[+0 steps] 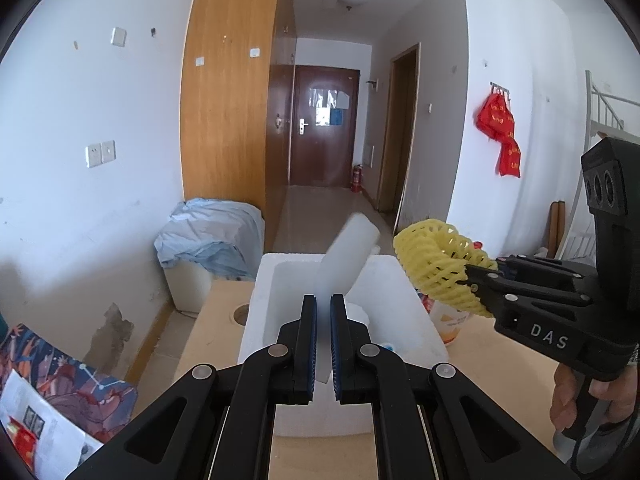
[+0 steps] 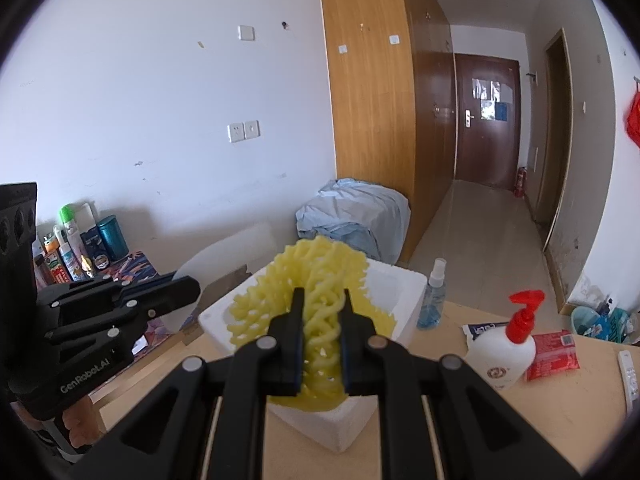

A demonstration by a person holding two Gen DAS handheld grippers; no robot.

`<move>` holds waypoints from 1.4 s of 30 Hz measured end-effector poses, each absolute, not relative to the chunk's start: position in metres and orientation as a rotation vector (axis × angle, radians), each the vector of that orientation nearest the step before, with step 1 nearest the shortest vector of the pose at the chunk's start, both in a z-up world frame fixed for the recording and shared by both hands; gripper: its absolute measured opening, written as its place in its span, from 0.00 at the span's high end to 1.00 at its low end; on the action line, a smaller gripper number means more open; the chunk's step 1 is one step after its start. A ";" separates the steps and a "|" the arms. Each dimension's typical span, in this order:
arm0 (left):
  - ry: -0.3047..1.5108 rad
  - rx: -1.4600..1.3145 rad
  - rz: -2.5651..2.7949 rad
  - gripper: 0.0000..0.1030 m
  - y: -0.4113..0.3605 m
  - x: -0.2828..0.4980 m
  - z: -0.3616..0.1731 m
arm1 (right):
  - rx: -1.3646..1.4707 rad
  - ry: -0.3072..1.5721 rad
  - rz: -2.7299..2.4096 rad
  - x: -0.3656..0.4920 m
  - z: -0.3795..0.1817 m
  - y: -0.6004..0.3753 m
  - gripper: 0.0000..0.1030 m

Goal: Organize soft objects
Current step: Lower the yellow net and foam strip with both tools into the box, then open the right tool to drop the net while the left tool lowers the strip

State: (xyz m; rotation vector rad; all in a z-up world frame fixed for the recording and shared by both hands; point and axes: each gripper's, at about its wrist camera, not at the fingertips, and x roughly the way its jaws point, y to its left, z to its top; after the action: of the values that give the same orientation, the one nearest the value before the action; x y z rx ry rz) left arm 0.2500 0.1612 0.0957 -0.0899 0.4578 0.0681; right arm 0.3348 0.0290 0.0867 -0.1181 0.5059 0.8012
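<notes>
A white styrofoam box (image 1: 404, 312) stands open on the wooden table (image 1: 224, 320). My left gripper (image 1: 323, 300) is shut on a white foam sheet (image 1: 348, 256) that sticks up and away above the box. My right gripper (image 2: 322, 296) is shut on a yellow foam net (image 2: 316, 280), held above the box (image 2: 404, 292). In the left wrist view the right gripper (image 1: 470, 276) holds the net (image 1: 436, 260) over the box's right rim. In the right wrist view the left gripper (image 2: 192, 288) and the sheet (image 2: 232, 252) are to the left.
On the table, right of the box, stand a blue spray bottle (image 2: 432, 292), a white pump bottle with a red top (image 2: 508, 344), a red packet (image 2: 554, 354) and a remote (image 2: 630, 376). Bottles (image 2: 76, 240) crowd the left wall. A covered bin (image 1: 208, 248) sits on the floor.
</notes>
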 end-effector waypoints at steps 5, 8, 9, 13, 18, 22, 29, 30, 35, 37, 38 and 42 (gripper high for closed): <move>0.479 -0.097 0.067 0.94 0.169 0.270 0.090 | -0.127 0.514 0.800 0.349 0.081 0.039 0.84; 0.497 -0.103 0.065 0.94 0.172 0.282 0.086 | -0.133 0.525 0.811 0.356 0.078 0.045 0.84; 0.499 -0.106 0.063 0.94 0.173 0.284 0.086 | -0.136 0.530 0.815 0.359 0.076 0.048 0.84; 0.503 -0.101 0.061 0.94 0.175 0.294 0.085 | -0.139 0.543 0.820 0.367 0.072 0.050 0.84; 0.528 -0.107 0.060 0.94 0.180 0.308 0.080 | -0.134 0.563 0.819 0.380 0.068 0.054 0.84; 0.538 -0.095 0.067 0.94 0.179 0.315 0.079 | -0.133 0.579 0.830 0.383 0.063 0.056 0.84; 0.540 -0.090 0.069 0.94 0.181 0.316 0.078 | -0.147 0.593 0.838 0.386 0.060 0.061 0.84; 0.540 -0.093 0.069 0.94 0.183 0.317 0.078 | -0.148 0.594 0.838 0.388 0.061 0.062 0.84; 0.546 -0.091 0.066 0.94 0.183 0.319 0.077 | -0.156 0.599 0.841 0.390 0.061 0.065 0.84; 0.545 -0.091 0.066 0.94 0.184 0.319 0.077 | -0.154 0.604 0.838 0.392 0.060 0.065 0.84; 0.545 -0.091 0.066 0.94 0.183 0.319 0.077 | -0.156 0.607 0.838 0.393 0.060 0.066 0.84; 0.547 -0.090 0.065 0.94 0.183 0.319 0.077 | -0.153 0.622 0.842 0.395 0.058 0.068 0.83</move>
State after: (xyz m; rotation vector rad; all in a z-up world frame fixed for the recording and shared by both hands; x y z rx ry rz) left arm 0.3193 0.1833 0.0767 -0.0905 0.5467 0.0649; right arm 0.3954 0.0681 0.0580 -0.1530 0.6223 0.8415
